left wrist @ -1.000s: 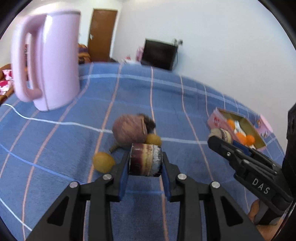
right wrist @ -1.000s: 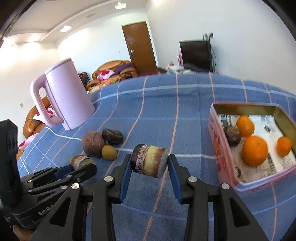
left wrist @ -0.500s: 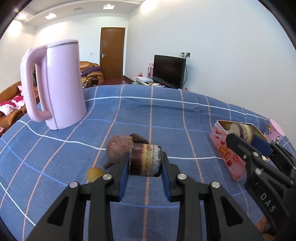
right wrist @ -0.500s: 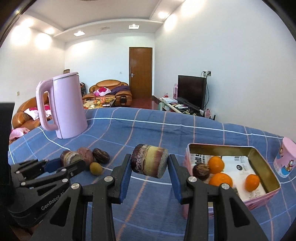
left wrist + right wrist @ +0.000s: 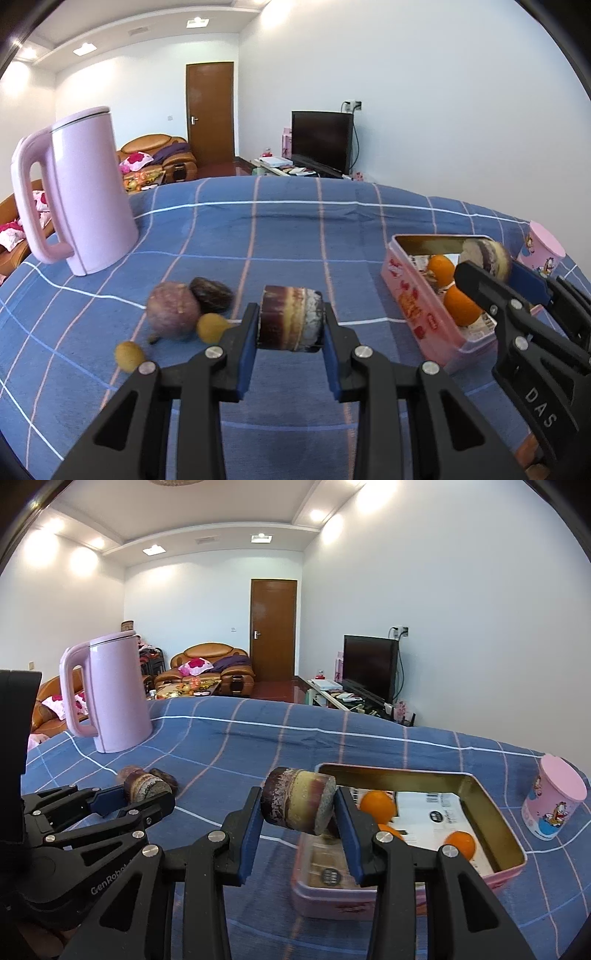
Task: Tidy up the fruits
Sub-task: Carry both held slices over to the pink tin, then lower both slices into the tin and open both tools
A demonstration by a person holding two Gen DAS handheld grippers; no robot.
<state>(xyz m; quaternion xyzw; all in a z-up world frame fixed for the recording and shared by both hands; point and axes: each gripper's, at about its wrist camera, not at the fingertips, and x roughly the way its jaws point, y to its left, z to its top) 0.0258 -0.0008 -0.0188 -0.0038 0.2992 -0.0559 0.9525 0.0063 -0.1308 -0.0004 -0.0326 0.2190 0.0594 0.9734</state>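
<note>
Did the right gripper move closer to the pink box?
Yes. The right gripper, shut on a sugarcane piece, was left of the pink box a second ago; now it hangs at the box's near left corner.

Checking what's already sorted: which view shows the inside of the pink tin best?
The right wrist view: the pink tin lies open below, oranges visible. In the left wrist view the right gripper covers part.

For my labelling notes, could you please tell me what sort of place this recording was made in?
Most likely a home living room. A sofa with cushions and a television on a low stand sit beyond the cloth-covered table, where a pink kettle stands.
</note>
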